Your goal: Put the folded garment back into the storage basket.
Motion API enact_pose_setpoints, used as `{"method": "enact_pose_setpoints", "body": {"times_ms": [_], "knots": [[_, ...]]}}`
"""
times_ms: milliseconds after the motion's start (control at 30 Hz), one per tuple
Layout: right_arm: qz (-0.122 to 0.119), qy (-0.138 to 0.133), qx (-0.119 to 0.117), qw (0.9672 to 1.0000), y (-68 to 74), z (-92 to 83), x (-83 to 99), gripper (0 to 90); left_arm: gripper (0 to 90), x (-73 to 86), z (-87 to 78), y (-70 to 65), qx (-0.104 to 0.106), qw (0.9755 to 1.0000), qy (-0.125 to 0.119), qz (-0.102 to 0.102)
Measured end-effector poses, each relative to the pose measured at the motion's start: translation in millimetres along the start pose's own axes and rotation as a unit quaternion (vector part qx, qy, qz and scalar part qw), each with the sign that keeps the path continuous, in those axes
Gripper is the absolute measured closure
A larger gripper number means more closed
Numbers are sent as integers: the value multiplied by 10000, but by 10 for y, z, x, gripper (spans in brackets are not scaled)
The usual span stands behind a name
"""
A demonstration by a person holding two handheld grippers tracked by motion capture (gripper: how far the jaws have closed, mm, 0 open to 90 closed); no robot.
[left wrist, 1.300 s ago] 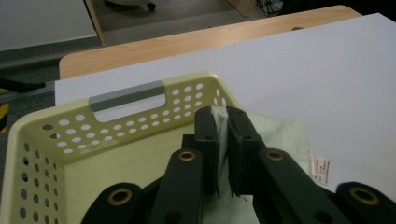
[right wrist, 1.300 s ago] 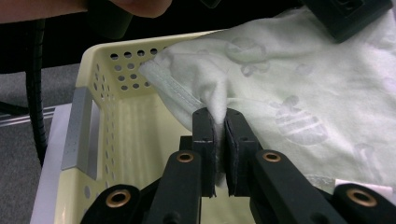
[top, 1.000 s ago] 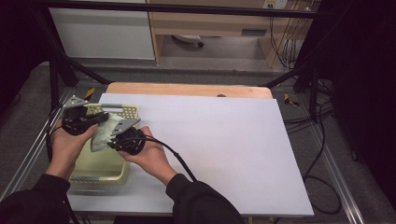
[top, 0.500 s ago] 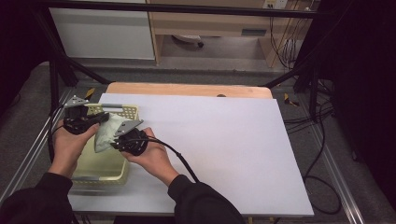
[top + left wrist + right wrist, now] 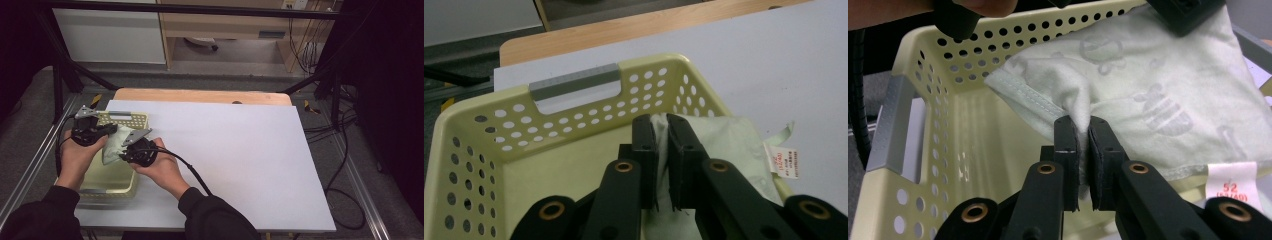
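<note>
A yellow basket with small round holes in its walls sits near the left edge of the table, close to the front left corner. It has a grey handle on the end wall away from the person.

The left gripper is over the far left part of the basket. Its two black jaws are closed tight on a pale green cloth. In the left gripper view, the cloth is pinched between the jaws and spreads out over the basket's right rim.

The cloth hangs between the two grippers, above the inside of the basket. It is soft and has faint pictures printed on it. In the right gripper view, one of them looks like a bee. A white tag with red writing is sewn to one edge of the cloth.

The right gripper is just right of the left one, over the right side of the basket. Its jaws are also closed tight on the cloth, gripping a folded bit near a stitched edge. The two grippers are close together but do not touch.

The rest of the table is covered by a big white sheet. A strip of wood shows along the far edge.
</note>
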State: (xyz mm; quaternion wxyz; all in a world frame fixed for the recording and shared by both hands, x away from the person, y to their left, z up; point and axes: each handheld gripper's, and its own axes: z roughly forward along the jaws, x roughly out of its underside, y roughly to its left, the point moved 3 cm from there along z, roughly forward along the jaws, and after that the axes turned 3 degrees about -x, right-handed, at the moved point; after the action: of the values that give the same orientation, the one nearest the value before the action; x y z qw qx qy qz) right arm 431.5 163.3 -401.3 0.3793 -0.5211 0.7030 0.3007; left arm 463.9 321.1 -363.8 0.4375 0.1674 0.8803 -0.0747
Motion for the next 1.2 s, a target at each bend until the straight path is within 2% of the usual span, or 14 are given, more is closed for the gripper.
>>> {"method": "enact_pose_setpoints", "body": {"times_ms": [67,300,333,367,433,467,633,767,833,900,1000,1033,1100,1200], "knots": [[-46,38,-1,10000,4,23,5,845,835,8,9,7,-1,10000,5,-15],[139,68,-48,9999,-24,72,16,842,813,25,35,20,-49,10000,40,65],[149,98,-55,9998,-25,80,21,835,759,37,54,19,-52,10000,4,-20],[165,134,-76,9997,-20,88,29,802,669,51,69,19,-58,9999,-45,-76],[200,161,16,9997,-1,78,40,620,515,78,75,14,-100,9998,-111,-107],[193,172,74,9996,10,61,44,541,470,90,66,9,-102,9996,-191,-154],[367,21,263,9990,88,-151,96,310,366,200,-53,-84,-19,9973,-568,-459],[293,1,533,9982,129,-363,174,209,288,254,-201,-195,-48,9946,-870,-565],[349,34,668,9972,124,-475,233,175,263,250,-240,-239,-106,9932,-997,-595],[455,-44,752,9961,101,-592,307,158,238,231,-235,-299,-102,9949,-902,-432],[603,29,864,9944,57,-740,416,117,193,239,-242,-388,-58,9944,-955,-439],[621,29,899,9940,42,-786,450,106,174,248,-251,-411,-92,9944,-965,-428],[647,-3,1052,9923,12,-870,505,83,149,268,-282,-454,-297,9938,-1014,-344],[737,-80,1127,9909,-8,-962,553,64,112,293,-344,-526,-210,9934,-1082,-320]]}}
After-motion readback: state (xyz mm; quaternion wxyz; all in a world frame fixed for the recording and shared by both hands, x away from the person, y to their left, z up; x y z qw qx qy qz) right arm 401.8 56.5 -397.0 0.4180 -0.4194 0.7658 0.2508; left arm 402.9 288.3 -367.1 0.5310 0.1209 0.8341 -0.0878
